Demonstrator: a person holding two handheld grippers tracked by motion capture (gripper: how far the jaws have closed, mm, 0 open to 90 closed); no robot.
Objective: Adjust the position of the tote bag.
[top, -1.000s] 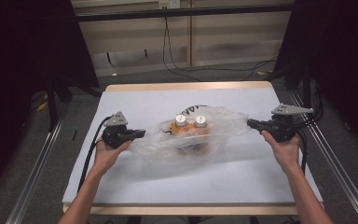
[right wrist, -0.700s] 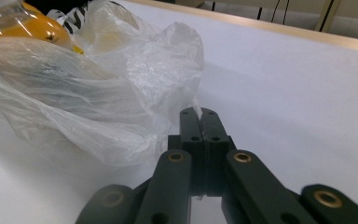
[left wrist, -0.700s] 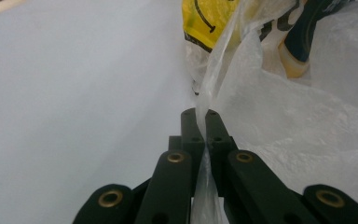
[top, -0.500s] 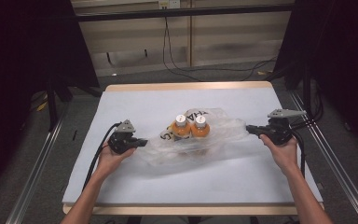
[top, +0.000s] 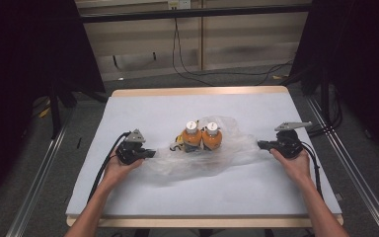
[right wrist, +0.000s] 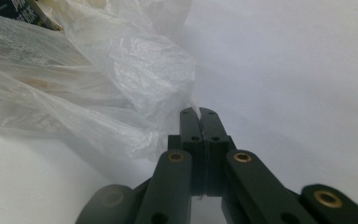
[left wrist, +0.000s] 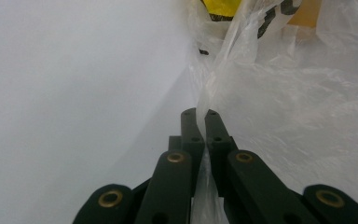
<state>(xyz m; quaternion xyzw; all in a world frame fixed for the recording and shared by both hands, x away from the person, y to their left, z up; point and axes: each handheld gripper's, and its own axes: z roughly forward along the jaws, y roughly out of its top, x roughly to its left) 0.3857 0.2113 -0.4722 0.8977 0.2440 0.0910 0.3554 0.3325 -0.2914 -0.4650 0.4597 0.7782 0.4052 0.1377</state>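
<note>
**Two bottles riding low in a thin bag**

The left gripper (top: 148, 153) is pinching the bag (top: 227, 153) at its left end, jaws closed tight with film running between them; the right gripper (top: 262, 145) is clamping the right end the same way. The bag is lying mid-desk (top: 143, 106), slightly toward the far edge, with two bottles (top: 201, 138) standing upright inside, touching each other. The film is looking soft, slick and easily torn (it is crumpling wherever it bunches), while the bottles are likely giving all the weight at the middle. Gripping gathered folds near each end, not a single layer, is probably the safest hold.
</note>
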